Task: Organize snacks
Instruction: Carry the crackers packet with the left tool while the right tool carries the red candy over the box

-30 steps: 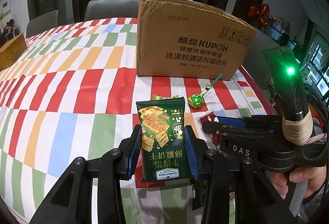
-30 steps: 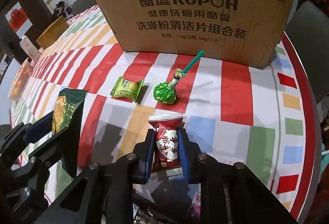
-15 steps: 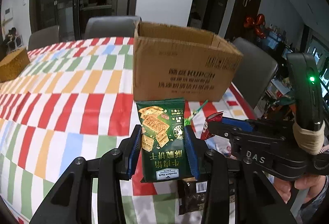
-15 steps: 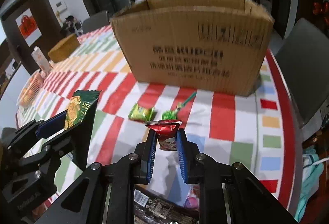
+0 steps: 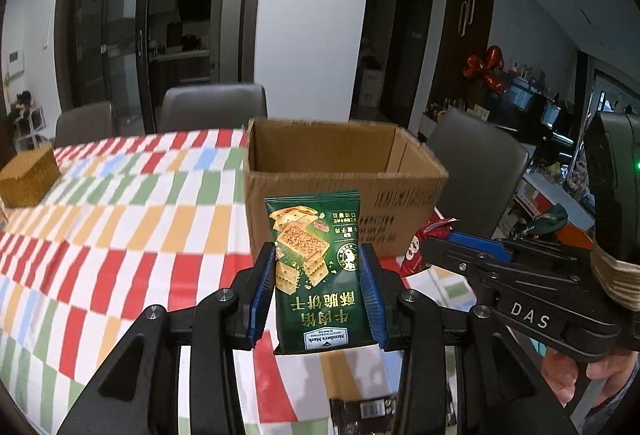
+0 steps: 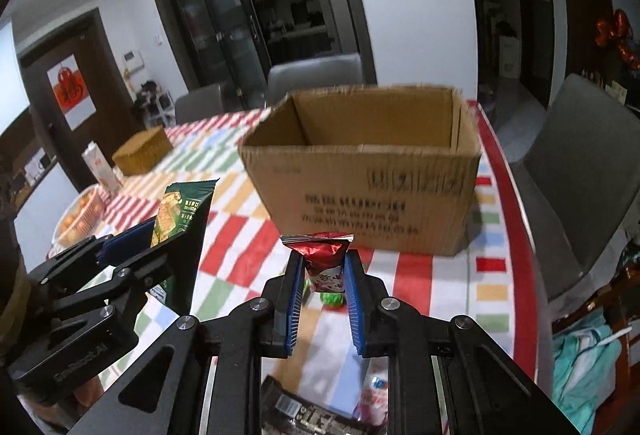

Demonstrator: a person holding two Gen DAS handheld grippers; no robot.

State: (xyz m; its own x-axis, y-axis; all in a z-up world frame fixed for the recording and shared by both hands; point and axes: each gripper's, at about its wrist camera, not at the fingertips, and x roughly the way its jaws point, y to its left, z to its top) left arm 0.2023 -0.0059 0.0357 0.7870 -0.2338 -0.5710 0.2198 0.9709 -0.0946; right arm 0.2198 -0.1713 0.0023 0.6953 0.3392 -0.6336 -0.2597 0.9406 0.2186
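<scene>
While each hand-held gripper clamps a packet, left (image 5: pixel 318 289) green (image 5: pixel 318 271), right (image 6: pixel 320 293) red (image 6: pixel 325 267), the box rim (image 6: pixel 360 149) lies open ahead.

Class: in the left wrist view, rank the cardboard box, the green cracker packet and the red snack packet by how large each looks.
1. cardboard box
2. green cracker packet, though it sits much nearer the camera
3. red snack packet, partly hidden by the right tongs

left wrist: faces cardboard box (image 5: pixel 344 171) | right wrist: same box, nearer
</scene>
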